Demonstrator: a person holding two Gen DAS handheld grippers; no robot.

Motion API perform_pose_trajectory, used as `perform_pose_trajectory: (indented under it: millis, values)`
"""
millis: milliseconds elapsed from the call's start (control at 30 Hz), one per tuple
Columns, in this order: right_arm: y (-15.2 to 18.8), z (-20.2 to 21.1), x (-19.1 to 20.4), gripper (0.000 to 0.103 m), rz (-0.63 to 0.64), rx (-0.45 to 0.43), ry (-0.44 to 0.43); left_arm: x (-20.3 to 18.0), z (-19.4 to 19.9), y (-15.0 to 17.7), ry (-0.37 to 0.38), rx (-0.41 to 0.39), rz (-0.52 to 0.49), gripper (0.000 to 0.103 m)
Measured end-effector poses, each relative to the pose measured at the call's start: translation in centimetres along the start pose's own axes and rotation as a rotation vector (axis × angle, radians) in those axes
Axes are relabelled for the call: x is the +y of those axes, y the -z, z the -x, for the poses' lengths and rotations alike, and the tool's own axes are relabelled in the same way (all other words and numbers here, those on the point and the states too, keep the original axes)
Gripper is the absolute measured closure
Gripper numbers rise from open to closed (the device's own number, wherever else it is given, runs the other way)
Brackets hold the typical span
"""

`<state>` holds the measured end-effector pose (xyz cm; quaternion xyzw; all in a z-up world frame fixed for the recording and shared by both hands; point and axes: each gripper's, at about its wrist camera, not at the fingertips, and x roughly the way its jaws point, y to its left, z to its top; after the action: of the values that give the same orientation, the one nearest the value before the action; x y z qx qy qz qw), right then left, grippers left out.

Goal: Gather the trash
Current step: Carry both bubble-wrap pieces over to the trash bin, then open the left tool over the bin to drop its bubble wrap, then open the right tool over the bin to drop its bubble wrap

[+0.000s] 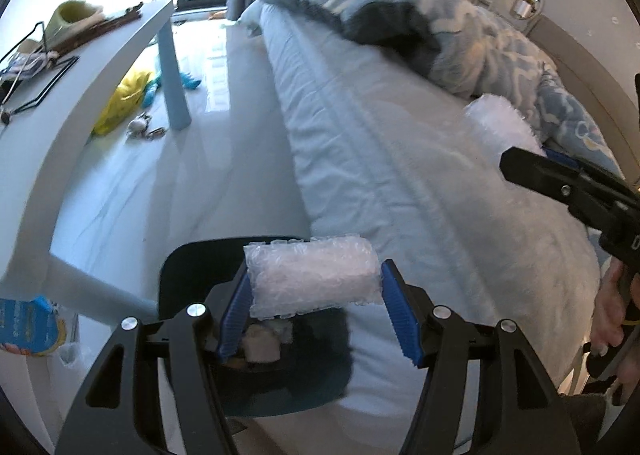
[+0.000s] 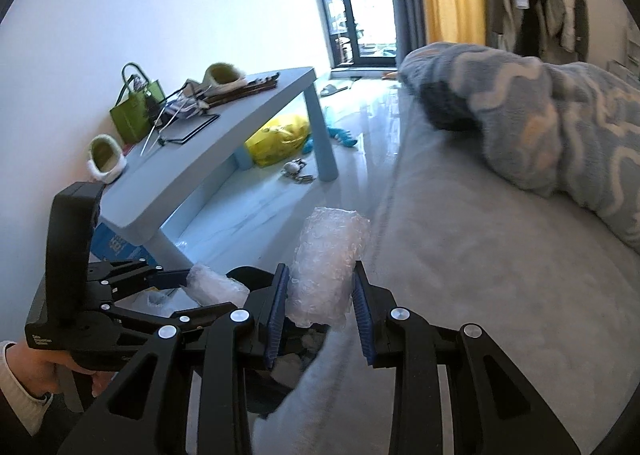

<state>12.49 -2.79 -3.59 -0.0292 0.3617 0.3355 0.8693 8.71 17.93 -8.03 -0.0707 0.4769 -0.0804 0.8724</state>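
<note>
Trash here means two rolls of bubble wrap, each carried in a claw above the edge of the bed [image 1: 400, 159], with a dark bin [image 1: 192, 267] on the floor below, between the bed and the pale blue surface [image 2: 224, 123].

The bin is judged to be the goal of this step; crumpled scraps are seen inside it in both wrist views, though its full rim is hidden by the claws. A good drop is made only when a roll is brought squarely over the opening, clear of the mattress edge, so that nothing bounces onto the floor.

The left claw [image 1: 314, 291] is clenched on the first roll of bubble wrap [image 1: 312, 279], held crosswise by its ends, directly over the bin. It is best released first, as it seems nearest the opening.

The right claw [image 2: 320, 295] is clenched on the second roll of bubble wrap [image 2: 328, 259], held upright by its sides. It should be kept gripped until the left claw is drawn aside, so collision is avoided.
</note>
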Motion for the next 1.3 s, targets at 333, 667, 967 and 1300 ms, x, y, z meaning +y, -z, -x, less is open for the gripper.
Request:
perform_pose_trajectory:
  millis: [333, 667, 967, 1300]
  values:
    - [-1.0, -3.6, 4.1, 0.071, 0.032, 0.035, -0.051, 4.5, -1.6, 2.4, -0.043, 0.122, 0.042, 0.037]
    - [-0.6, -7.6, 6.8, 0.071, 0.038, 0.116, -0.075, 7.6, -2.3, 4.4, -0.055, 0.196, 0.048, 0.021]
    - [0.9, -11.5, 8.0, 0.071, 0.037, 0.224, -0.072, 8.5, 0.6, 3.7, -0.075, 0.108, 0.054, 0.034]
    - [4.5, -15.4, 9.6, 0.070, 0.091, 0.362, -0.050, 8.8, 7.0, 2.4, -0.022, -0.106, 0.096, 0.039]
